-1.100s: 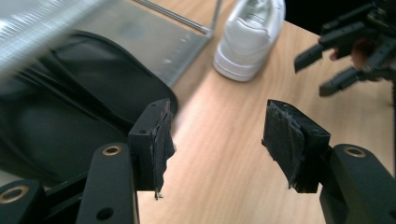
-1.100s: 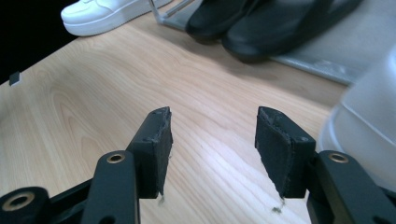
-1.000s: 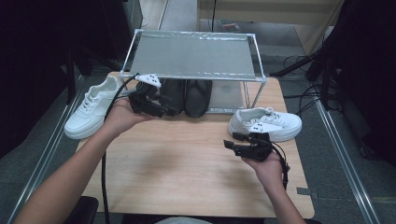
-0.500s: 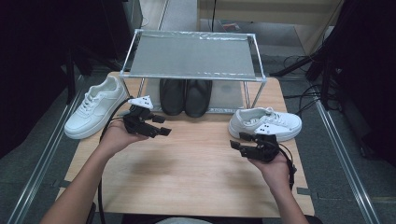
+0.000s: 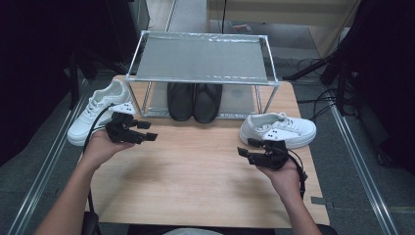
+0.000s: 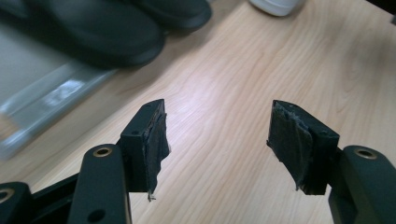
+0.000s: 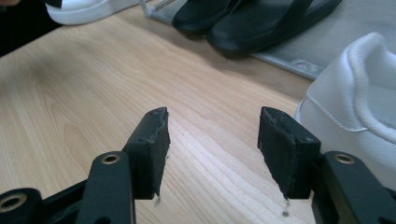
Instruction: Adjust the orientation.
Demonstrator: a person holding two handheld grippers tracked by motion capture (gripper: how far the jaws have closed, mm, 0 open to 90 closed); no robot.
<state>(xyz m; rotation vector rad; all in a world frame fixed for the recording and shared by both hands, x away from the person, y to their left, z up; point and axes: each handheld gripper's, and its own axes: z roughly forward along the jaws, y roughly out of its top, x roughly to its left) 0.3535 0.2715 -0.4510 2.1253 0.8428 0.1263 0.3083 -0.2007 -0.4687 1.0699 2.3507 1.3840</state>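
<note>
Both grippers have drawn back from the shoes over the past second, and I now hold them low over the bare wooden surface [image 5: 195, 171]. My left gripper [image 5: 147, 136] hovers at the left side, just in front of the left white sneaker [image 5: 95, 115], its fingers [image 6: 152, 140] spread apart with nothing between them. My right gripper [image 5: 244, 151] sits at the right side, just beside the heel end of the right white sneaker [image 5: 279, 129], its fingers [image 7: 154, 147] likewise spread and empty; in the right gripper view, that sneaker's padded collar rises just past the right-hand finger.

A metal rack [image 5: 203, 61] with a grey mesh top shelf stands at the far edge of the surface. Beneath that shelf, a pair of black shoes [image 5: 194, 100] rests side by side on the rack's lower shelf, toes toward me. The two white sneakers lie well apart on the surface, one at either side of the rack. A black cable trails from each gripper back along my forearms.
</note>
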